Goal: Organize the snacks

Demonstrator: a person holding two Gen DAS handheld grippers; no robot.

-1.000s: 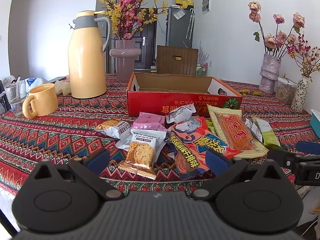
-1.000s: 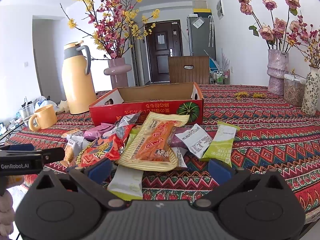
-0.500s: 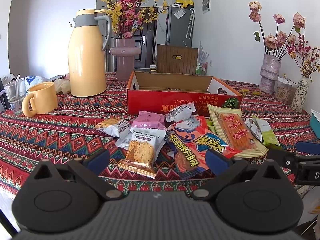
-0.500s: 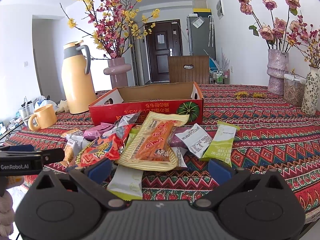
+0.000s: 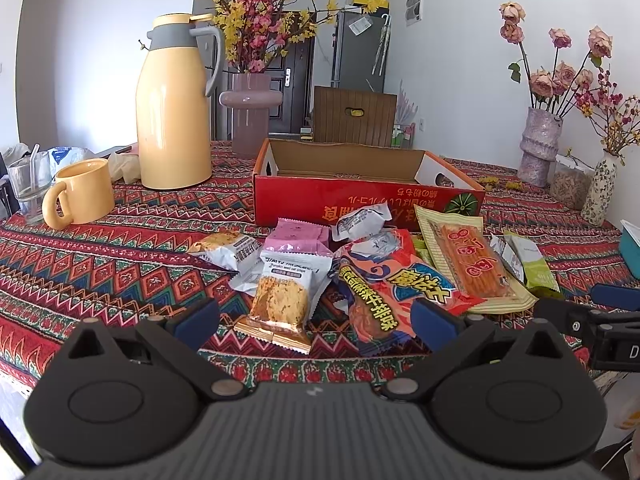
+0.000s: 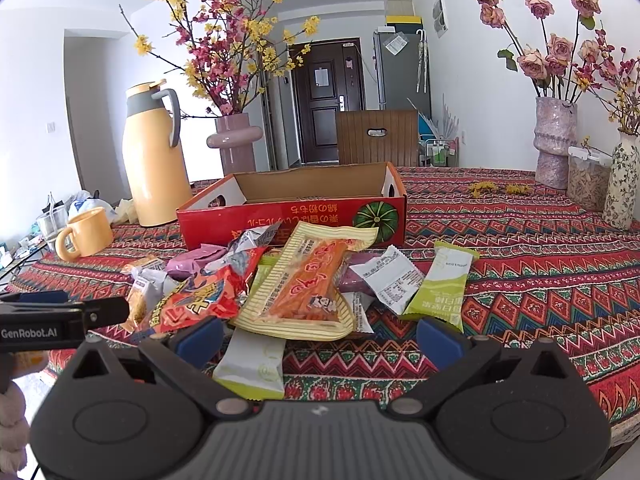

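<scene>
Several snack packets lie in a heap on the patterned tablecloth in front of an open red cardboard box (image 5: 360, 200) (image 6: 296, 212). Nearest my left gripper (image 5: 314, 322) are a biscuit packet (image 5: 282, 296) and a red-orange chip bag (image 5: 384, 284). Nearest my right gripper (image 6: 320, 338) are a yellow striped packet of orange sticks (image 6: 312, 280), a white-green bar (image 6: 254, 364) and a green bar (image 6: 442, 284). Both grippers are open and empty, held at the table's near edge just short of the heap. The box looks empty inside.
A yellow thermos jug (image 5: 174, 108) and a yellow mug (image 5: 80, 194) stand at the left, with a glass (image 5: 28, 184) beyond. A pink vase of flowers (image 5: 250, 114) stands behind the box. Flower vases (image 6: 554, 140) and a jar (image 6: 588, 178) stand at the right.
</scene>
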